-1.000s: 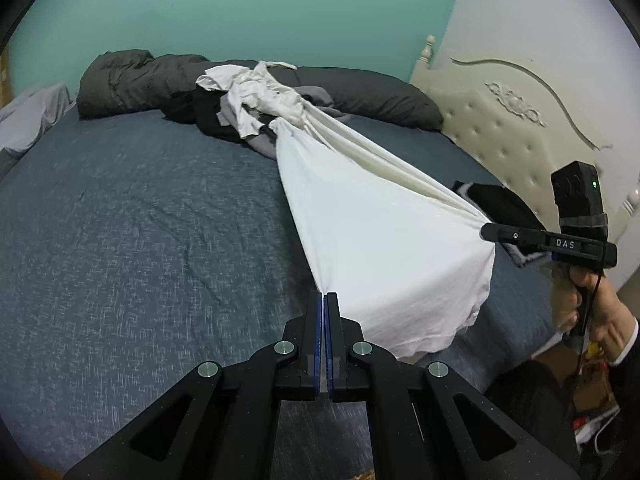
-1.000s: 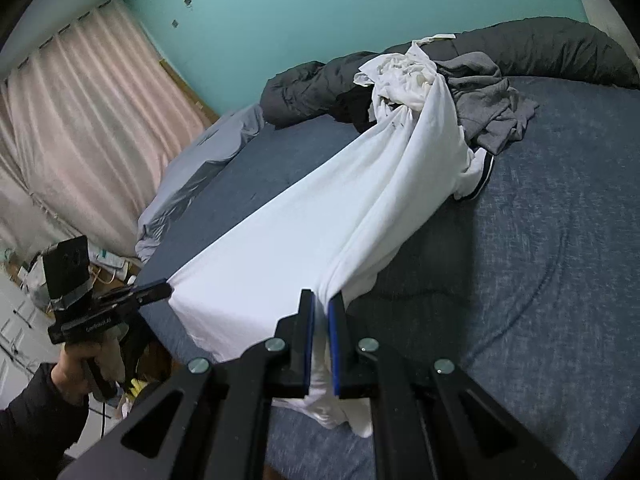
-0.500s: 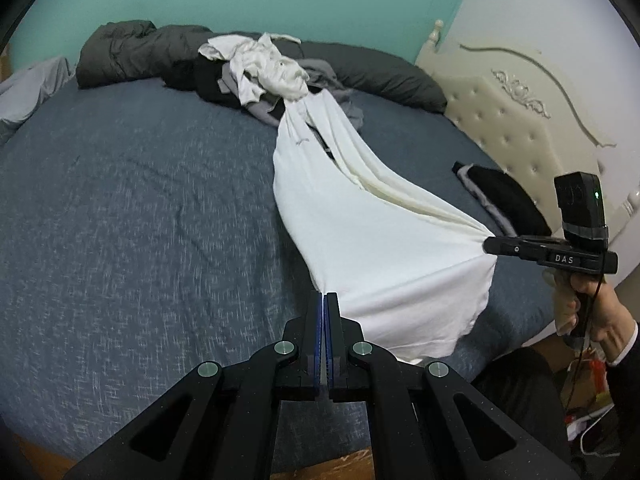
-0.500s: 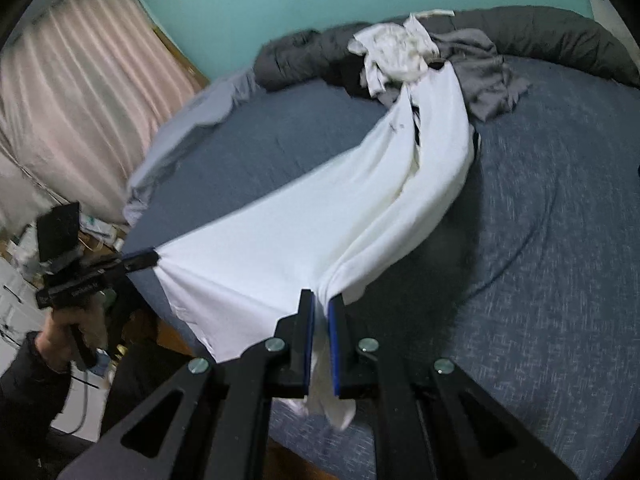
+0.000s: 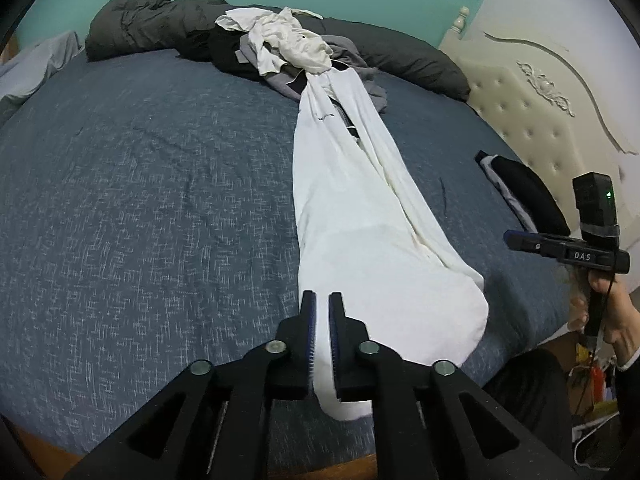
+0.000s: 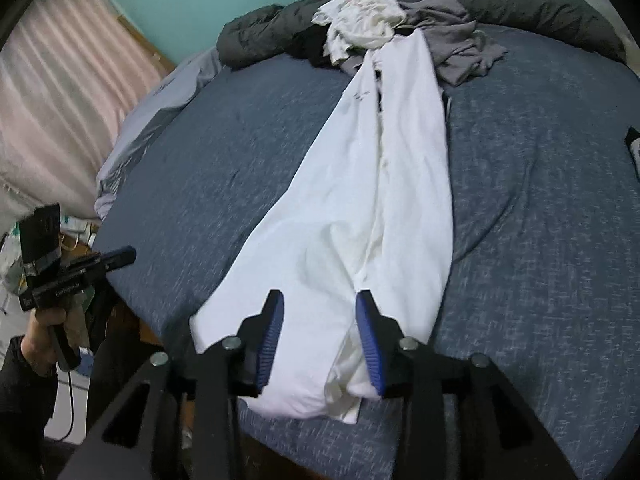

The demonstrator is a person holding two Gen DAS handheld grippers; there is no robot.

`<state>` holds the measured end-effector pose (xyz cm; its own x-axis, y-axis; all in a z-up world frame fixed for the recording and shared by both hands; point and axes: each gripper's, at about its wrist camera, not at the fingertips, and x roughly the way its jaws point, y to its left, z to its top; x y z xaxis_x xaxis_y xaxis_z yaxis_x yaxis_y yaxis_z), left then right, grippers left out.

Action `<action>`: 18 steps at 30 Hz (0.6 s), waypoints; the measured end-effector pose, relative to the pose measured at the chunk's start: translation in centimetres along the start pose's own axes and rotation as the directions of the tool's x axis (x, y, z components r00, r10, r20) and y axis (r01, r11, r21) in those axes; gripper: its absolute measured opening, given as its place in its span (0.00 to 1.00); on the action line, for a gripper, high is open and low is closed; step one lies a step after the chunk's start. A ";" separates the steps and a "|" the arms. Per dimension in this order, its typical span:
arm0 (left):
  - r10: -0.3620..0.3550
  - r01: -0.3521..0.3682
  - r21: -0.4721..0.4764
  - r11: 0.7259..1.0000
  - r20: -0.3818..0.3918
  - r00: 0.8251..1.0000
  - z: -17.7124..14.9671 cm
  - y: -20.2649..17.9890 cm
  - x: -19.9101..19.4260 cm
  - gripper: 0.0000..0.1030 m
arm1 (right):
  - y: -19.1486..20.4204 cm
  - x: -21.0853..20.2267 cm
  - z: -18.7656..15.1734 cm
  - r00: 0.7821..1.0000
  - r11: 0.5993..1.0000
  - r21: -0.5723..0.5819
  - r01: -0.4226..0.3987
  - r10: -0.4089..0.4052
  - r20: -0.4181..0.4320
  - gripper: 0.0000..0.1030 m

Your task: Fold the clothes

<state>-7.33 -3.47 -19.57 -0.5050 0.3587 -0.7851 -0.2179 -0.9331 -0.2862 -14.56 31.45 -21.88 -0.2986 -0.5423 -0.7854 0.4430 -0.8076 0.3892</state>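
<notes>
Left gripper (image 5: 322, 300): jaws are being opened, a narrow gap is seen; a corner of the white garment (image 5: 352, 208) is still draped between them (pads no longer pressed shut).
Right gripper (image 6: 320, 300): jaws are being spread wide; cloth lies between them, ungripped.
White garment: laid lengthwise on the blue bedspread (image 5: 140, 200), its far end against the clothes pile (image 5: 288, 44).
</notes>
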 end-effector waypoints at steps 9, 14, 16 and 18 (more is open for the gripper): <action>0.034 -0.033 -0.032 0.999 0.049 0.998 3.3 0.8 3.7 0.17 | -3.5 1.7 4.3 0.998 0.993 0.110 0.031 -0.037 0.057 0.54; 0.025 -0.018 -0.081 0.997 0.076 0.997 5.9 2.2 6.9 0.18 | -4.8 4.3 7.4 0.997 0.992 0.119 0.041 -0.049 0.067 0.54; 0.016 -0.007 -0.099 0.995 0.086 0.996 6.7 2.6 8.1 0.21 | -5.4 5.6 8.6 0.997 0.991 0.128 0.038 -0.047 0.067 0.54; 0.007 0.004 -0.114 0.994 0.097 0.995 7.4 2.8 9.3 0.23 | -5.8 6.9 9.8 0.997 0.991 0.131 0.035 -0.044 0.066 0.54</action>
<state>-18.83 -2.56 -23.61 -0.5851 0.3528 -0.7302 -0.1235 -0.9287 -0.3497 -27.44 30.14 -24.84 -0.3727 -0.5205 -0.7683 0.3181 -0.8494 0.4212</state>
